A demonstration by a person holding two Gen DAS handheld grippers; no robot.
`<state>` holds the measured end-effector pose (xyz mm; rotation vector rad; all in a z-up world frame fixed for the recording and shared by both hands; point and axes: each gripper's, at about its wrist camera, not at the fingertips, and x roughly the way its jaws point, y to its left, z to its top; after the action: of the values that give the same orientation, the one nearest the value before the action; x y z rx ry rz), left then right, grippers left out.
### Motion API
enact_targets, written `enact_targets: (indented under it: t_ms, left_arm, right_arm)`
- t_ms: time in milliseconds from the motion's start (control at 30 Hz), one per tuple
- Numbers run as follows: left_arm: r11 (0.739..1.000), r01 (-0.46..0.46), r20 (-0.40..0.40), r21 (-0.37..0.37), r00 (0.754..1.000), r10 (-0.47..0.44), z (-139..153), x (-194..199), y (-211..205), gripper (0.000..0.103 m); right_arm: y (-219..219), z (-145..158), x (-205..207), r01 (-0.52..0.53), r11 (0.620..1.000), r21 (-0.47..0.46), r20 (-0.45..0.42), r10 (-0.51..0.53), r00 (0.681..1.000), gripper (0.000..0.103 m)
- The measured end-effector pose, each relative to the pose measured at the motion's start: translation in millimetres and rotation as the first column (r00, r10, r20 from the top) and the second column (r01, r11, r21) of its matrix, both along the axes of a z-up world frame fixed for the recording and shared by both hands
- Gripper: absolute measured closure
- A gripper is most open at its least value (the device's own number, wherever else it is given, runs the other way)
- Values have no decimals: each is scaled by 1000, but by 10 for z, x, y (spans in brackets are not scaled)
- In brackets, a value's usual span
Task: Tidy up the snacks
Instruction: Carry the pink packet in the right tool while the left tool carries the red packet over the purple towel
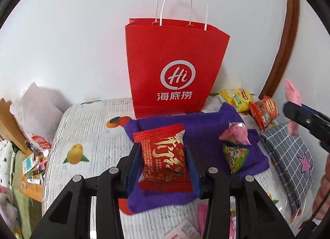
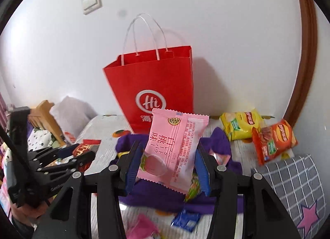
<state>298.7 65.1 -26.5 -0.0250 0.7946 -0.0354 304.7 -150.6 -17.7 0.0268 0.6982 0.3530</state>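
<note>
My left gripper (image 1: pixel 164 156) is shut on a red snack packet (image 1: pixel 164 160) and holds it above a purple cloth (image 1: pixel 206 133). My right gripper (image 2: pixel 168 156) is shut on a pink peach snack packet (image 2: pixel 175 148), held up in front of the red paper bag (image 2: pixel 152 86). The red bag (image 1: pixel 171 67) stands upright and open against the wall. A pink packet (image 1: pixel 236 133) and a green triangular packet (image 1: pixel 235 156) lie on the cloth. Yellow (image 2: pixel 241 125) and orange (image 2: pixel 272 140) chip bags lie to the right. The left gripper (image 2: pixel 80 152) shows at the left of the right wrist view.
The bed has a fruit-print sheet (image 1: pixel 86 135). A grey checked pillow with a pink star (image 2: pixel 292 185) lies at the right. Small packets, blue (image 2: pixel 185 220) and pink (image 2: pixel 142 228), lie near the front. A cluttered wooden side table (image 1: pixel 31 166) stands at the left.
</note>
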Motion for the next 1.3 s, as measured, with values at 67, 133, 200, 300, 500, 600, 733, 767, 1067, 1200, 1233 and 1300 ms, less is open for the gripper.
enact_targets:
  t_ms: [67,133,200,300,500,600,733,767,1067,1200,1233,1300]
  left_arm:
    - [999,-8,6,37,1000,8,-38,104,-26,62]
    - [997,-17,15,78,1000,16,-107,227,-66,62]
    - [995,-18,16,99,1000,17,-183,317,-96,62]
    - [994,-23,19,105,1000,21,-299,452,-104,62]
    - [995,-12,9,97,1000,11,-492,622,-141,62]
    - [990,0,-7,139,1000,1,-542,657,-196,62]
    - [994,7,-38,107,999,-3,-610,665,-174,62]
    - [996,7,-56,88,998,-2,-638,685,-151,62]
    - [999,-12,-71,43,997,15,-635,665,-43,62]
    - [998,-27,-83,54,996,32,-664,675,-30,62]
    - [997,-34,-84,63,996,40,-667,672,-34,62]
    - [996,-46,-83,74,995,52,-652,660,-45,62]
  right_arm:
    - [31,-77,181,-2,1000,11,-26,2,1000,54]
    - [53,-125,287,14,1000,6,-41,-14,999,54]
    - [113,-173,388,-3,1000,2,-40,3,999,54]
    - [171,-274,542,-14,1000,-6,-55,13,998,54]
    - [197,-506,780,-23,1000,10,-143,24,989,54]
    - [194,-612,818,-36,999,-1,-176,36,984,54]
    - [178,-702,854,-36,999,11,-216,37,976,53]
    - [183,-729,868,-42,999,13,-230,44,972,53]
    - [172,-837,909,-95,994,47,-287,104,952,53]
    - [128,-884,944,-62,998,17,-303,64,951,53]
    - [121,-886,946,-62,998,18,-306,65,950,53]
    - [106,-878,940,-59,998,10,-303,59,951,53]
